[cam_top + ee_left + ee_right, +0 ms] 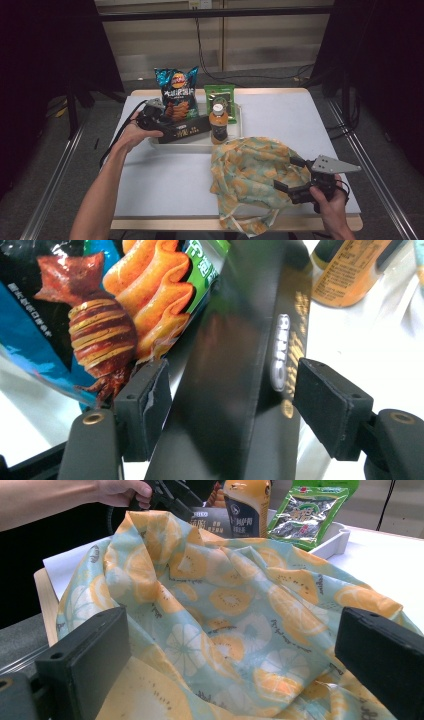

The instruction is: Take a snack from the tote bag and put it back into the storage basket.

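Observation:
A long black box (187,129) lies in a white tray (200,146) in the high view, and my left gripper (164,126) is at its left end. In the left gripper view the box (225,390) runs up between the two pads of my left gripper (232,395). The pads stand close beside its sides without clamping it, so the gripper is open. A cloth bag (250,170) printed with orange and kiwi slices lies crumpled at the front right. My right gripper (287,173) is open at the bag's right side. In the right gripper view, my right gripper (230,655) has its jaws set wide over the fabric (225,595).
The tray also holds a chips bag (177,92), a green snack packet (220,95) and a brown bottle (218,124) with a white cap. The white table top (165,180) stretches in front of the tray. Dark curtains and cables stand beyond the table.

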{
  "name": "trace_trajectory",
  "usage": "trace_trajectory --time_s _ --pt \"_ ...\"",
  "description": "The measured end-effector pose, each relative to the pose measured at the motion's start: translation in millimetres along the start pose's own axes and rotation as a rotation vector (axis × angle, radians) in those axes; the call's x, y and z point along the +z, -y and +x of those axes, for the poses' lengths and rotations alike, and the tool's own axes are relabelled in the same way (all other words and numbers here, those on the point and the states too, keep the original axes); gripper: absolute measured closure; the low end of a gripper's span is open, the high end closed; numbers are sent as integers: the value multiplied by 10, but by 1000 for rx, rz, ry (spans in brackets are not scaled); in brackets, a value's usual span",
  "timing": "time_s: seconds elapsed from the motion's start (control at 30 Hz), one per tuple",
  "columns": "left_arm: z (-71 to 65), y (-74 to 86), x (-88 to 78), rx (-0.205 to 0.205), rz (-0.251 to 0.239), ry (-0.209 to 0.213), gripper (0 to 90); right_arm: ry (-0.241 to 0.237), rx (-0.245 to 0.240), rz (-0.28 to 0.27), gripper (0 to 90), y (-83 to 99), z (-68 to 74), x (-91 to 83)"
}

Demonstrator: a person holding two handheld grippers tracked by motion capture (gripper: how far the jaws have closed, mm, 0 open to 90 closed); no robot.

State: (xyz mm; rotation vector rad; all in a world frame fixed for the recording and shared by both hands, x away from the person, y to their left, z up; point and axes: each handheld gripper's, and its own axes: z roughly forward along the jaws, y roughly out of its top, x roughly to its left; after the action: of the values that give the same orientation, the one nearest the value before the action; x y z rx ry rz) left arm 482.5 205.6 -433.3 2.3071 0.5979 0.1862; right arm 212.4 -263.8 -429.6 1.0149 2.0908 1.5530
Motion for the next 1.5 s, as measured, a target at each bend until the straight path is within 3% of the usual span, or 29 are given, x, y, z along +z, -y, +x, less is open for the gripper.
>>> trace_trajectory --time_s 0.07,0.17,0.27,0.43,0.57,0.7,0.97,1.1,1.17,1.37,1.5 --pt "-8 10 5 -7 -2 9 343 0 2 -1 9 0 -6 -2" --pt "-34 12 2 18 -16 3 364 2 5 0 9 3 -13 -4" --pt "-58 9 -41 42 -25 -6 449 1 4 0 9 5 -19 1" --pt "-94 31 -103 47 -39 -14 525 -3 4 2 9 1 -8 -1" --pt "-113 44 -129 26 -50 -10 539 -4 4 6 9 0 -12 11" --pt "-119 53 -161 4 -52 -31 575 -8 2 6 9 -1 -15 20" --pt "-157 106 -321 -56 -103 3 759 -5 4 1 9 -2 -23 10" --pt "-245 171 -367 -43 -85 22 873 -8 3 0 9 -5 -20 6" --pt "-264 228 -344 -44 -73 36 884 -4 4 0 9 -7 -17 7" --pt "-230 367 -276 -90 -47 5 884 -5 2 1 9 -19 -1 12" --pt "-214 383 -252 -94 -31 -1 882 -6 -1 2 9 -20 -2 15"
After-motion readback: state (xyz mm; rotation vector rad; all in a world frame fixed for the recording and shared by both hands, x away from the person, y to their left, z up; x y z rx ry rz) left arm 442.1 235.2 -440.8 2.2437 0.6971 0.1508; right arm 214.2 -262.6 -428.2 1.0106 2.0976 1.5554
